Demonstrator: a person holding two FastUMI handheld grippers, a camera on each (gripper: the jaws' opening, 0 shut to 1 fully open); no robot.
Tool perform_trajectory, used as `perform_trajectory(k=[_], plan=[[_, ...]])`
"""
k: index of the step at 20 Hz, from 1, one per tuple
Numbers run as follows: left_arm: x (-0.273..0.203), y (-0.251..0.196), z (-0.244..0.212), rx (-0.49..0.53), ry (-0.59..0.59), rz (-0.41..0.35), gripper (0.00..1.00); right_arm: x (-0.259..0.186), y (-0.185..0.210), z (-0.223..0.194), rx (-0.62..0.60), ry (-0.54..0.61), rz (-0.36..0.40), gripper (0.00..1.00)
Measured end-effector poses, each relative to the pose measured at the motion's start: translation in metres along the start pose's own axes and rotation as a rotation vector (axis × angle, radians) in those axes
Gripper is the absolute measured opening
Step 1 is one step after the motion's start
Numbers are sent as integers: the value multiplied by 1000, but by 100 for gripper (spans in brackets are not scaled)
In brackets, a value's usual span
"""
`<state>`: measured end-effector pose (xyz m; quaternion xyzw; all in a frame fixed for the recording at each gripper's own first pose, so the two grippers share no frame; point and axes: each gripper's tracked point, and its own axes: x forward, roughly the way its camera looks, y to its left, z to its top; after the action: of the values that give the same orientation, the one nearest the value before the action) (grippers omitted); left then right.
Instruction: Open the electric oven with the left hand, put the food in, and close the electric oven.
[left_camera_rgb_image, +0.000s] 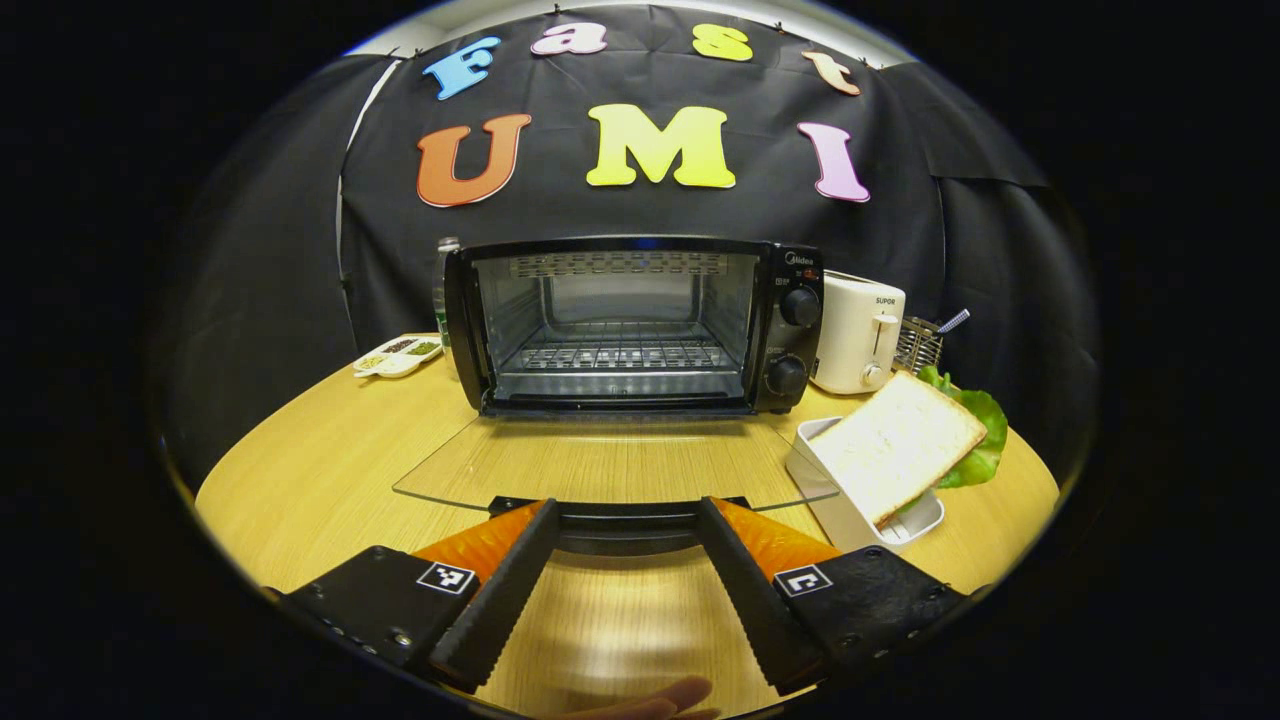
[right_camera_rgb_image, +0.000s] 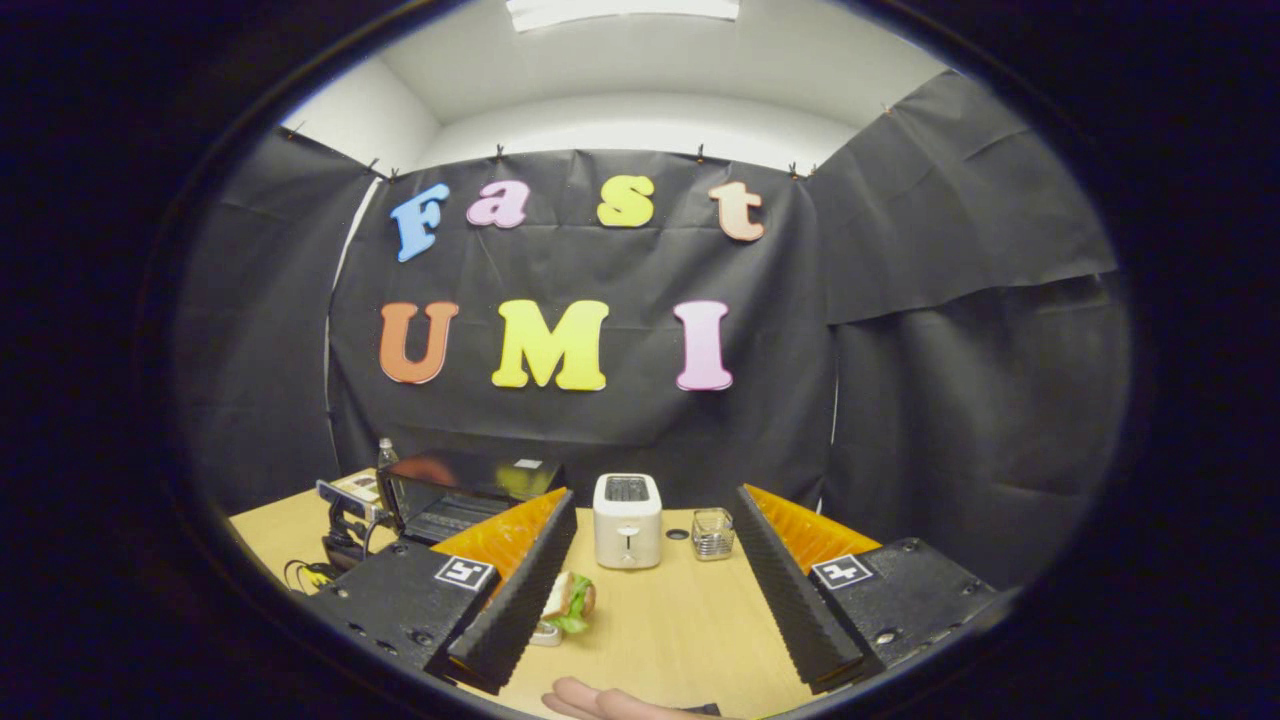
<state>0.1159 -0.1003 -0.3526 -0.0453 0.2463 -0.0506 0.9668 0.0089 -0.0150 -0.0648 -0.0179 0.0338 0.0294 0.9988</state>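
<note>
The black electric oven (left_camera_rgb_image: 630, 325) stands open on the wooden table (left_camera_rgb_image: 320, 470), its wire rack bare. Its glass door (left_camera_rgb_image: 600, 465) lies flat toward me. The door's handle (left_camera_rgb_image: 622, 522) runs just between the tips of my left gripper (left_camera_rgb_image: 625, 510), which is open and not pressing on it. A sandwich of white bread and lettuce (left_camera_rgb_image: 895, 455) leans in a white dish (left_camera_rgb_image: 845, 505) to the right of the door. In the right gripper view the right gripper (right_camera_rgb_image: 655, 500) is open and held high over the table, with the sandwich (right_camera_rgb_image: 572, 598) below its left finger and the oven (right_camera_rgb_image: 460, 490) to the left.
A white toaster (left_camera_rgb_image: 855, 335) and a wire basket (left_camera_rgb_image: 918, 345) stand right of the oven. A divided condiment tray (left_camera_rgb_image: 398, 357) and a bottle (left_camera_rgb_image: 443, 290) sit to its left. Black cloth closes the back and sides. A fingertip (left_camera_rgb_image: 660, 700) shows at the bottom edge.
</note>
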Motion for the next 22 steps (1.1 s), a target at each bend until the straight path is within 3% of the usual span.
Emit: perform_trajectory(k=[3,8,9,10,13,14,15,16,17,18,19,22], plan=[[2,2,-15,-28,35,-2,93,12,1,-6,-9,23,-1,100],[-3,14,-5,11,-4,25,96,50,2,-16,-24,93,9,100],[-7,18,3,4,-17,29,89,59,3,-21,-22,116,15,100],[-17,20,17,-4,-46,20,96,69,7,-24,-15,142,26,100],[-55,27,57,12,-148,19,96,94,24,-37,1,226,81,100],[-70,28,72,13,-177,20,96,103,27,-41,0,254,98,92],[-85,27,86,11,-215,13,95,111,31,-44,4,277,115,100],[-99,26,101,9,-255,5,95,119,34,-47,8,296,129,100],[-111,26,115,7,-287,3,95,127,36,-51,8,318,141,92],[-123,27,131,10,-325,4,95,133,41,-60,9,345,160,100],[-135,27,145,16,-355,3,95,138,47,-71,15,387,196,92],[-164,29,186,36,-437,24,95,149,65,-106,70,540,308,93]])
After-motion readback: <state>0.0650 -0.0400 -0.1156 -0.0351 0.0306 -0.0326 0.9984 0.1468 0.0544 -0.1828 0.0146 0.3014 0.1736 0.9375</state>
